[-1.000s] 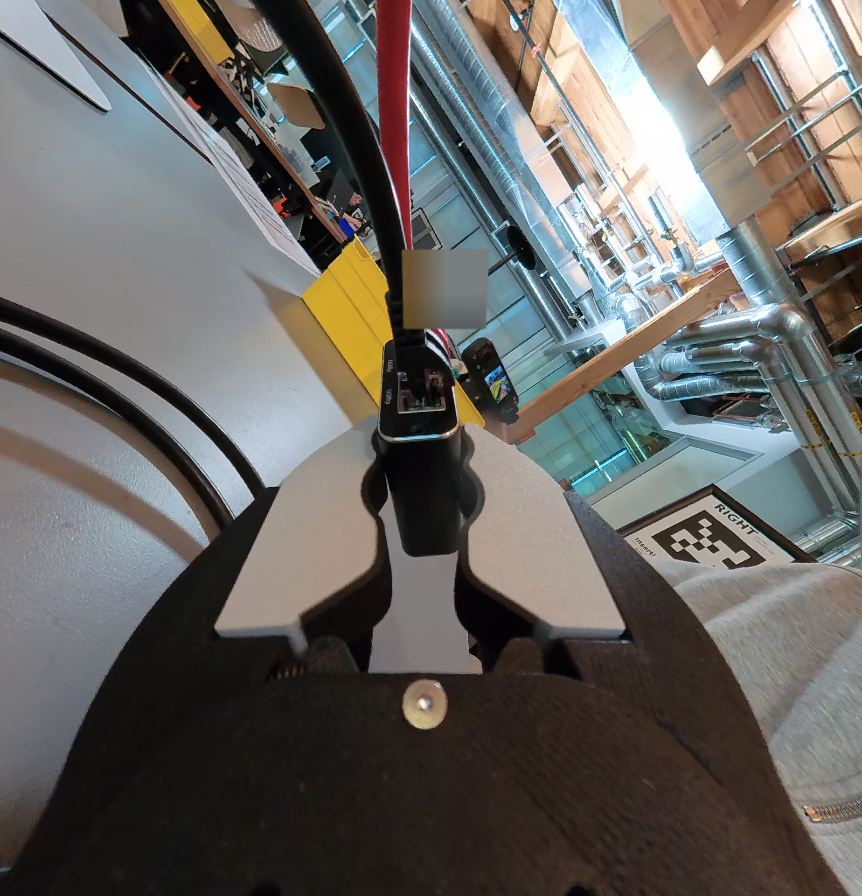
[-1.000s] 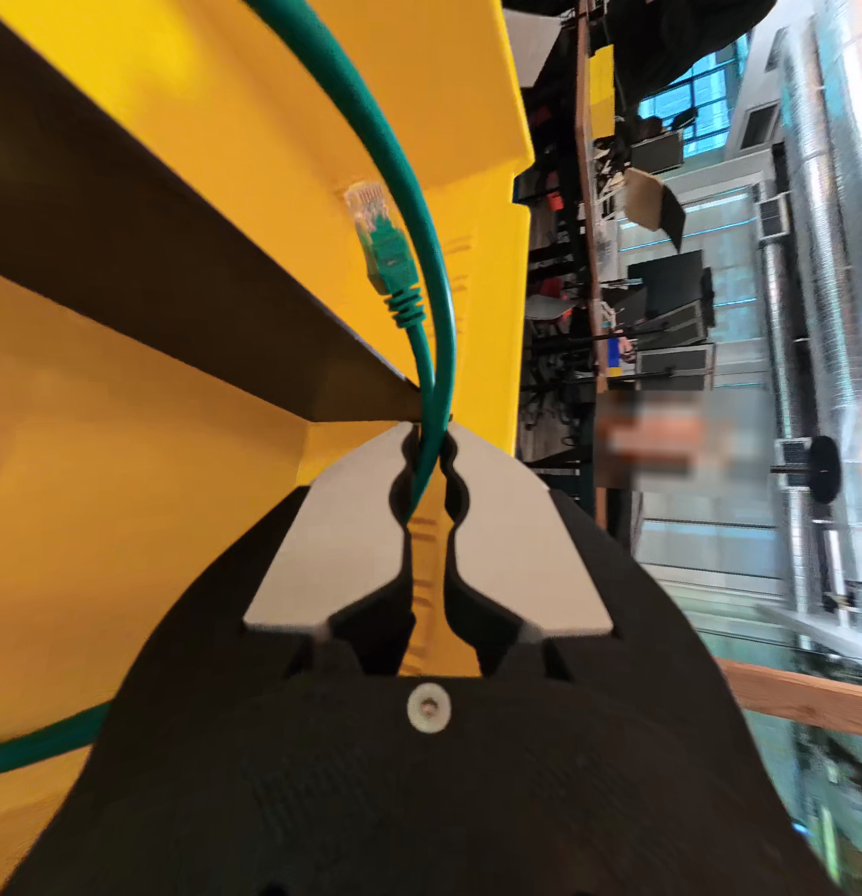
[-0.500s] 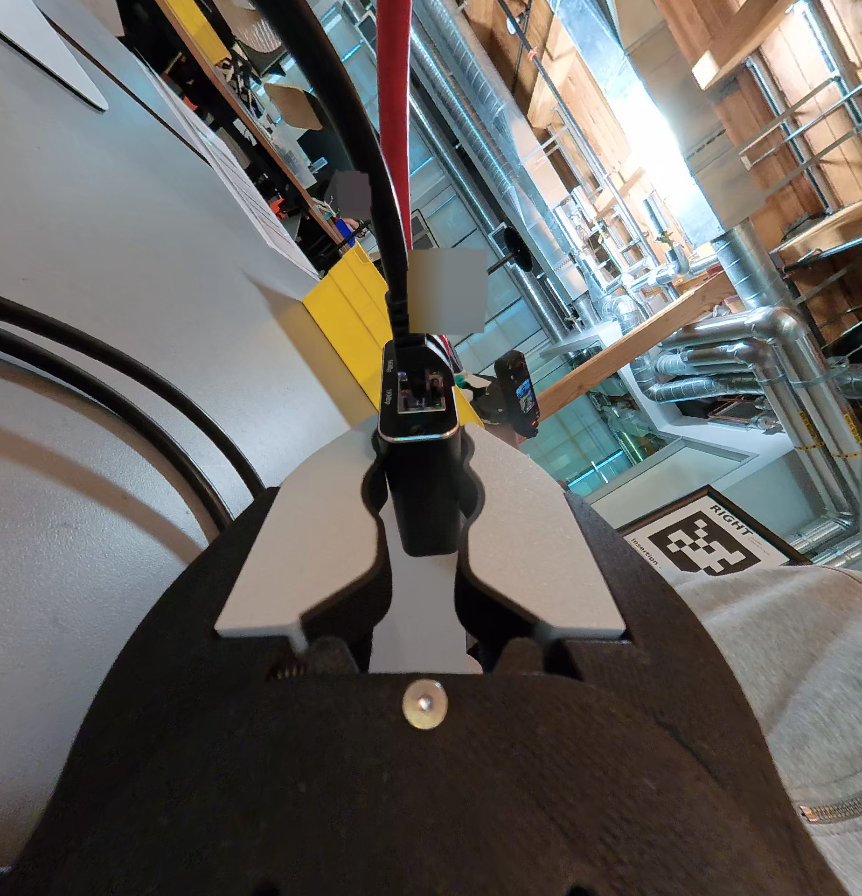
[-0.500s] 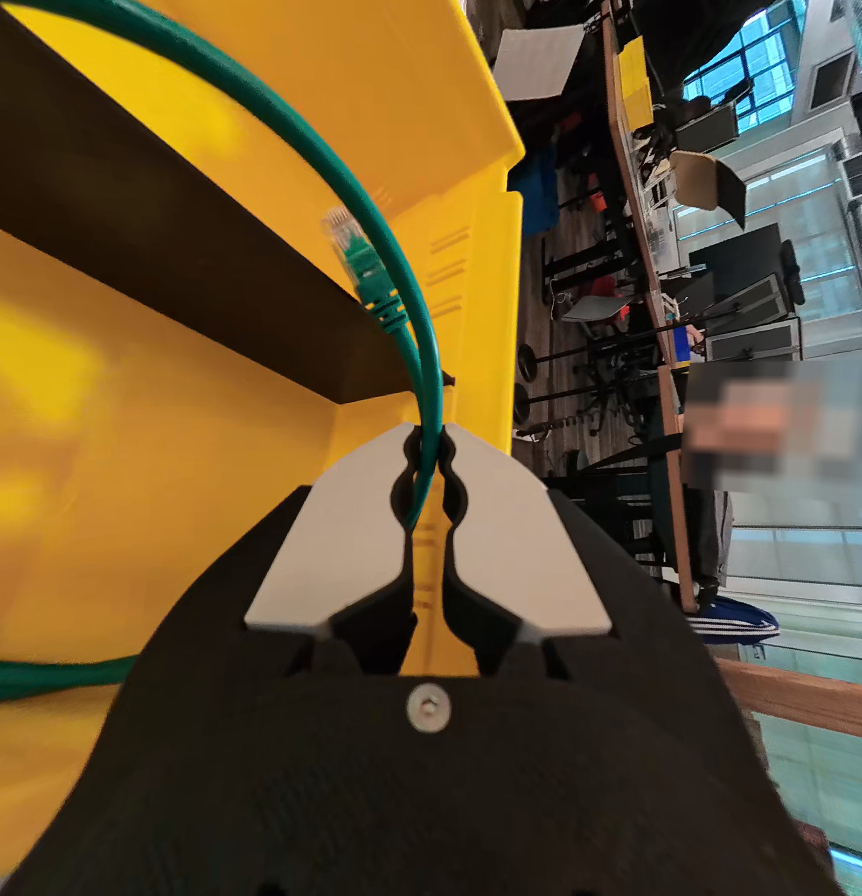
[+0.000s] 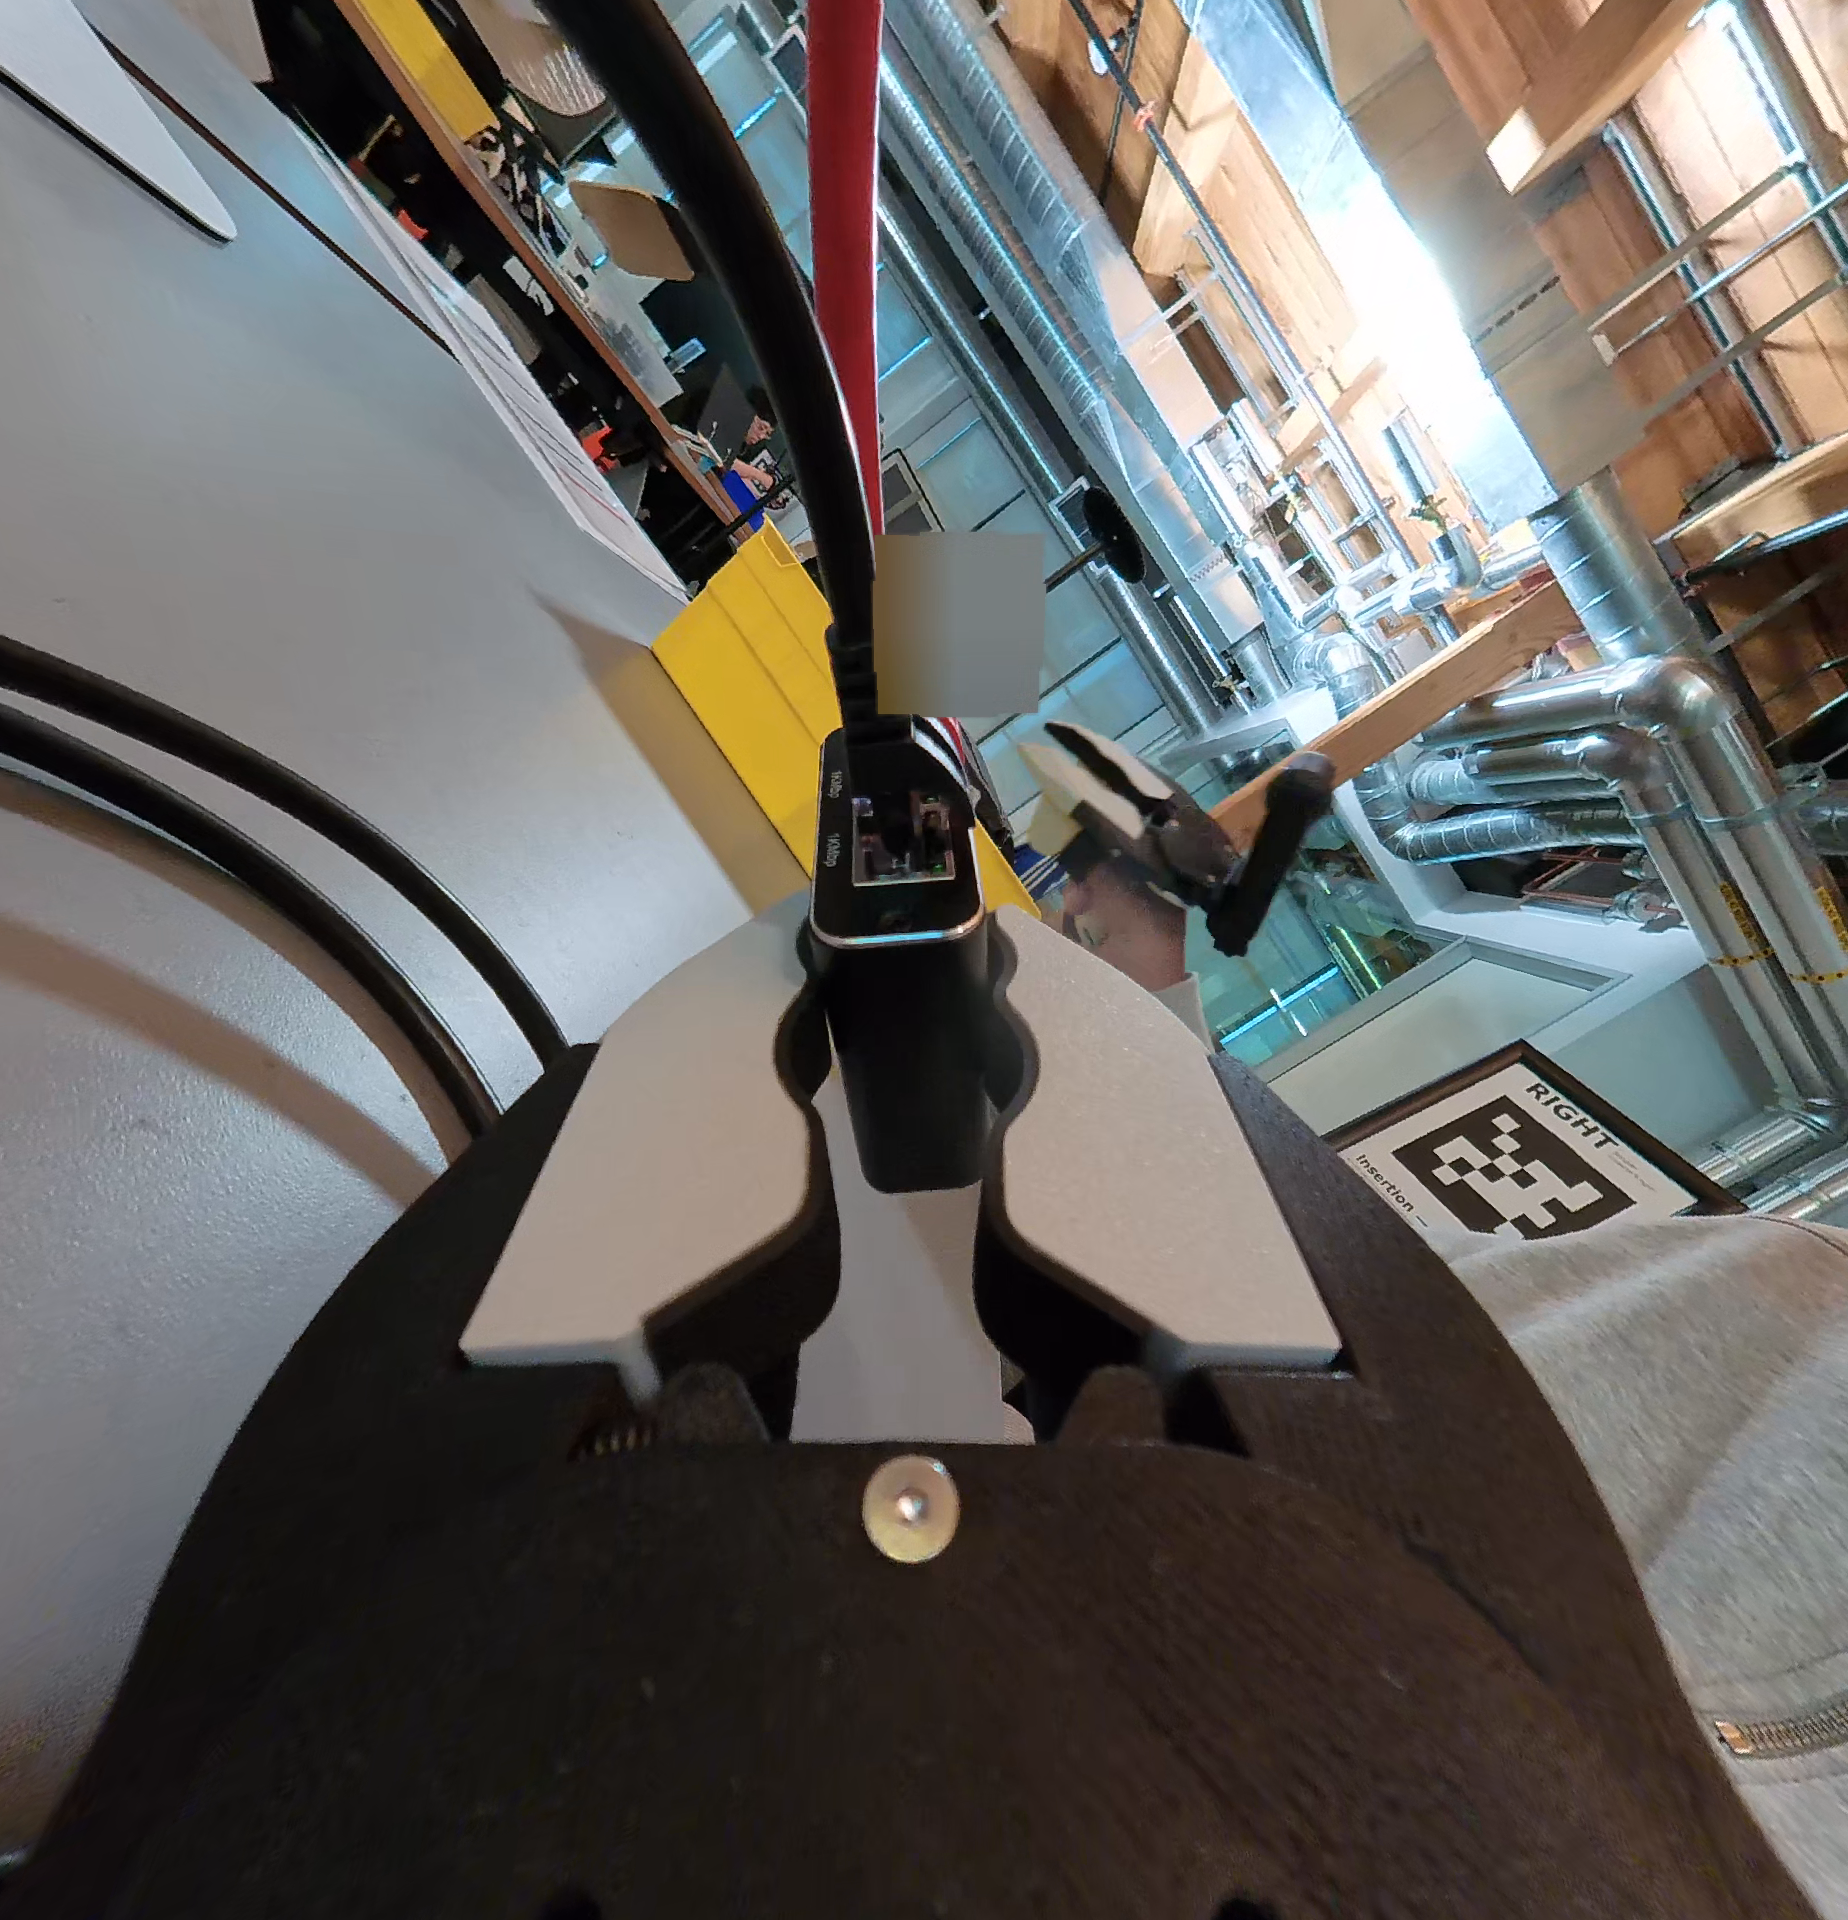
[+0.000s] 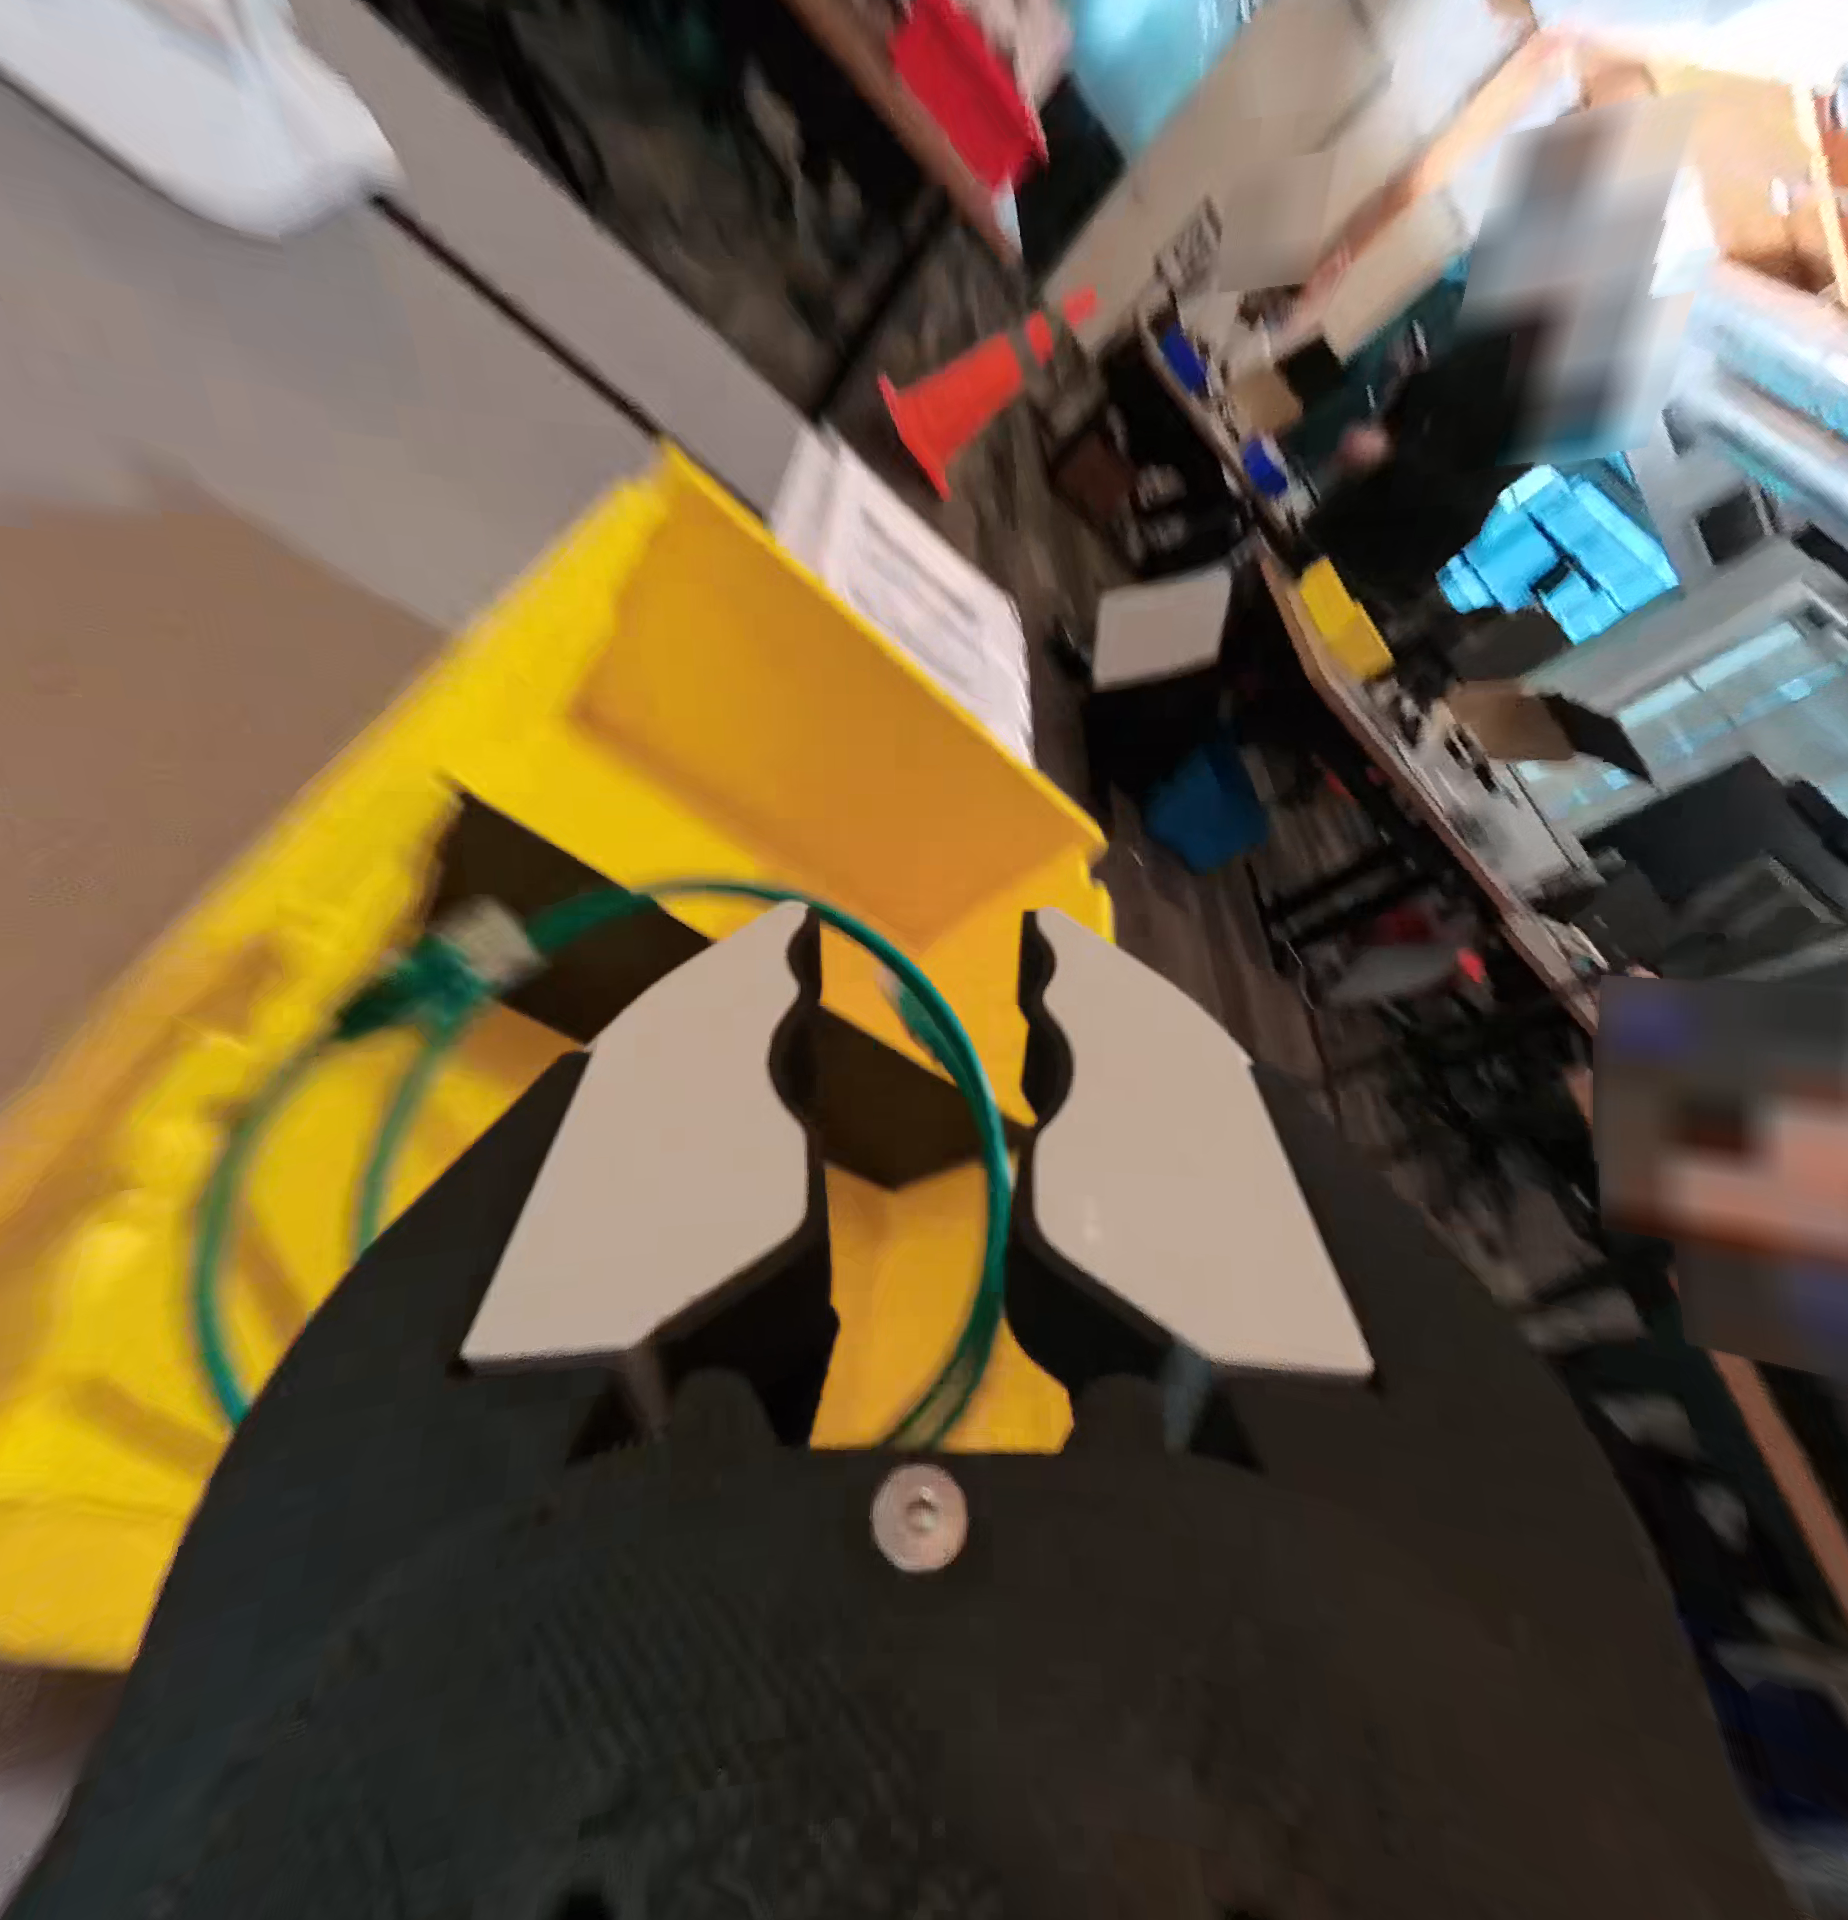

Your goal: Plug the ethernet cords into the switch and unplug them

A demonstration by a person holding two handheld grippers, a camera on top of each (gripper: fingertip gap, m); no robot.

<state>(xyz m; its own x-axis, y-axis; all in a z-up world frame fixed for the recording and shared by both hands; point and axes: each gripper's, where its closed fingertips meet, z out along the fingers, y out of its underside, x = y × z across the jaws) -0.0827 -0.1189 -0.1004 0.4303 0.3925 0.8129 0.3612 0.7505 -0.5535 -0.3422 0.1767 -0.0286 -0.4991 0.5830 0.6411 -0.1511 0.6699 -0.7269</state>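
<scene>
My left gripper (image 5: 904,935) is shut on a small black switch (image 5: 909,1049) and holds it above the grey table (image 5: 224,623). An empty port (image 5: 904,844) on the switch faces the camera. A black cord (image 5: 785,312) and a red cord (image 5: 845,260) run up from its far end. My right gripper (image 6: 920,935) is open and empty above a yellow bin (image 6: 795,727). A green ethernet cord (image 6: 977,1101) lies looped in the bin, its plug (image 6: 473,945) at the left. The right gripper also shows in the left wrist view (image 5: 1138,821), beyond the switch.
Two black cables (image 5: 276,831) curve over the table at the left. The yellow bin (image 5: 733,665) stands at the table's far edge beside paper sheets (image 6: 899,582). A marker card (image 5: 1502,1164) and a grey sleeve (image 5: 1626,1507) are at the right. An orange cone (image 6: 951,405) stands on the floor beyond.
My right gripper has opened, let go of the green cord and drawn back from the bin; the cord now lies in the bin. The left gripper still holds the switch in place.
</scene>
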